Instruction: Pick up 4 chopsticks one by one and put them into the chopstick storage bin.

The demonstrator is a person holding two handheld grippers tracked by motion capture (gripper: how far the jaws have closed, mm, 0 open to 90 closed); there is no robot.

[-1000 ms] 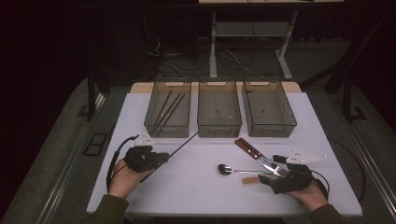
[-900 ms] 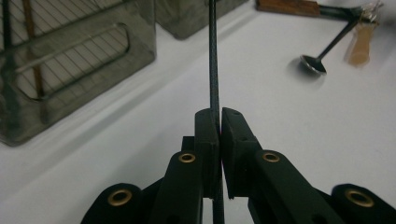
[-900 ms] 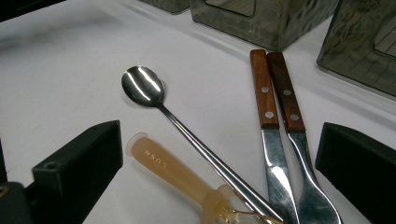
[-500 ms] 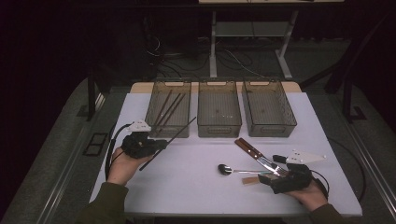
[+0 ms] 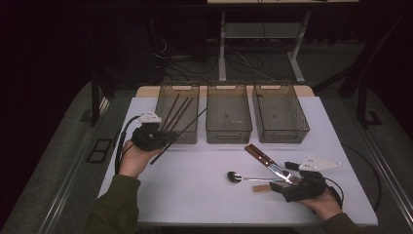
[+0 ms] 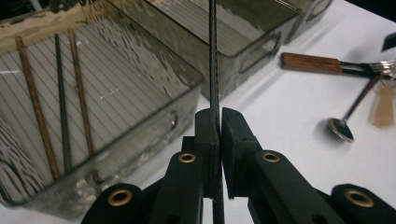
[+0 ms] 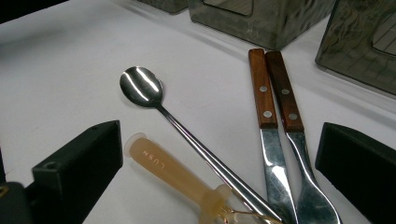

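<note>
A white table [image 5: 204, 195] carries three clear grey bins in a row along its far edge. The left bin [image 6: 140, 60] holds three chopsticks lying side by side, two brown and one black. The middle bin [image 5: 228, 114] and right bin [image 5: 279, 113] stand just beside it. Behind the table, on the dark floor, stand the pale legs of another table [image 5: 222, 53].

Your sleeves are olive green, showing at both forearms. Each gripper, the left gripper [image 5: 168, 138] and the right gripper [image 5: 285, 181], has a chunky black body, a pale grey three-cornered plate on top and a black cable looping back past your wrist. Your left one's black jaw arms carry brass-ringed holes.
</note>
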